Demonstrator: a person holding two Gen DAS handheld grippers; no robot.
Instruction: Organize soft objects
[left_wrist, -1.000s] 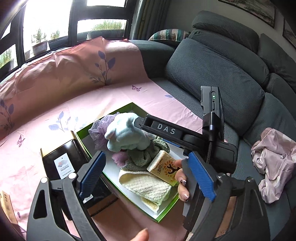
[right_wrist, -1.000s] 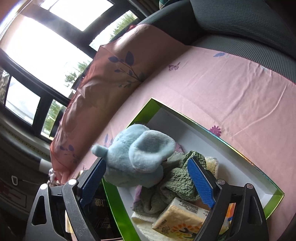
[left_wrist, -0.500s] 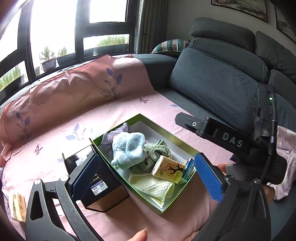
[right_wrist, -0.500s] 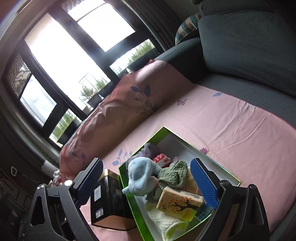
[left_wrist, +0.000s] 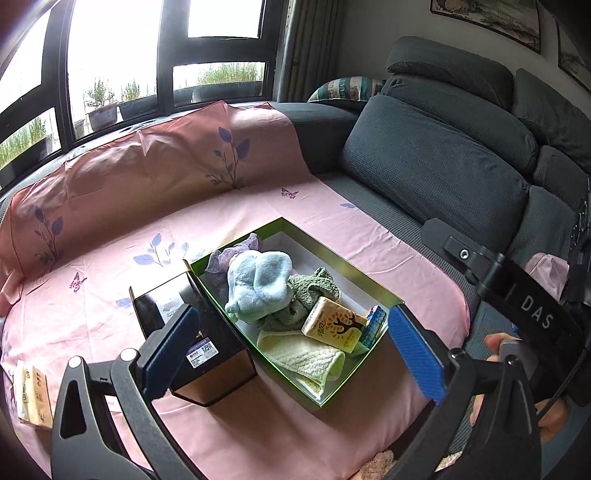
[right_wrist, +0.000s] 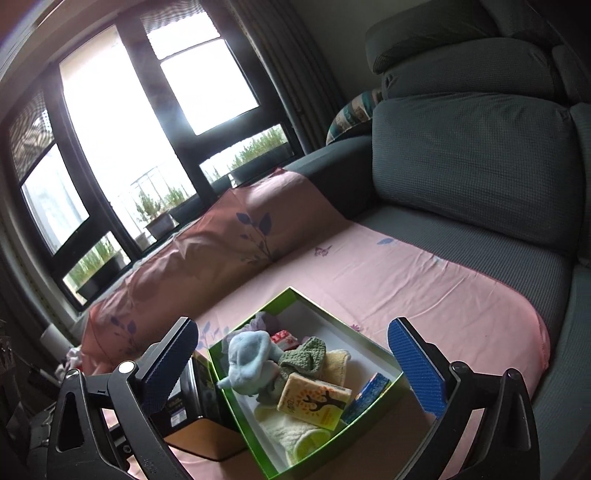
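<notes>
Soft toy (left_wrist: 260, 286): pale blue, in green box (left_wrist: 373, 286)
Left view only: tissue pack (left_wrist: 35, 395) far left
Jaws: left gripper (left_wrist: 291, 354) apart; right gripper (right_wrist: 291, 371) apart

The letters "DAS" stand in white on the black bar of the right gripper (left_wrist: 532, 314), seen in the left wrist view. The black box (left_wrist: 199, 332) carries a white label with a QR code, its print too small to read. The yellow tissue pack (left_wrist: 332, 325) bears printed characters that are not legible.
</notes>
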